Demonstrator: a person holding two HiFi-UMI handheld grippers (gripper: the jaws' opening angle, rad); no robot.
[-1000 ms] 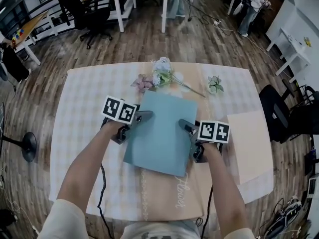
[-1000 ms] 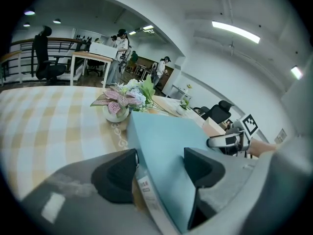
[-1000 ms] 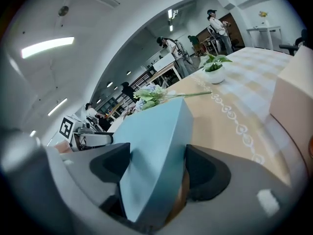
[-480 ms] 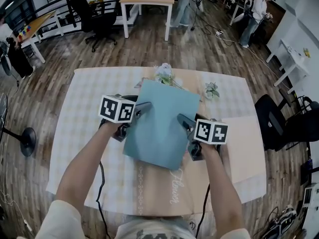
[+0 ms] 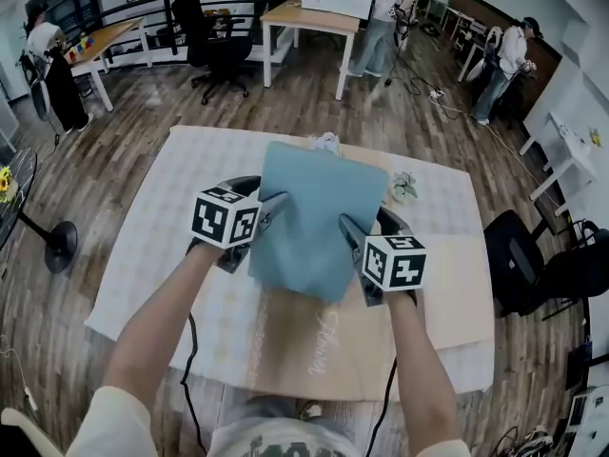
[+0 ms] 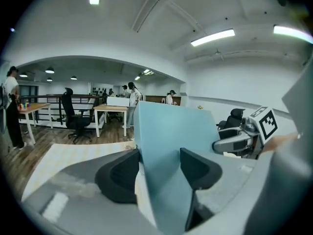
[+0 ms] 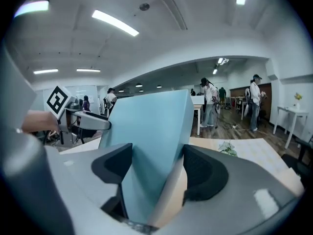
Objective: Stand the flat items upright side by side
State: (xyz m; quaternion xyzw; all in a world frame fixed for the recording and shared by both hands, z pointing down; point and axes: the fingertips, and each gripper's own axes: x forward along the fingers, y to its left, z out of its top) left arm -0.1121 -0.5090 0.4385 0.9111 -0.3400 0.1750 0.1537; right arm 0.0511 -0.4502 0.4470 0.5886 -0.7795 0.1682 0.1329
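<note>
ok so the blue book (image 5: 319, 222) is up in the air over the middle of the table (image 5: 162, 217), pinched from both sides. The left gripper (image 5: 269, 219) has its left edge and the right gripper (image 5: 357, 241) has its right edge. Both sets of jaws have just been squeezing in, and the book is between the pads on each side, so it's properly clamped, not just resting there. The bit that matters for what comes next: the long axis runs straight away from the person, far end tipped up toward the flowers (image 5: 404, 187), near end hanging low between the two claws. So I'd guess that low near edge is the one that lands if it's going to stand up. The other flat thing, the beige board (image 5: 455, 284), lies flat on the right side, just beside the right gripper and well apart from the left. My bet is that hand goes for it.
</note>
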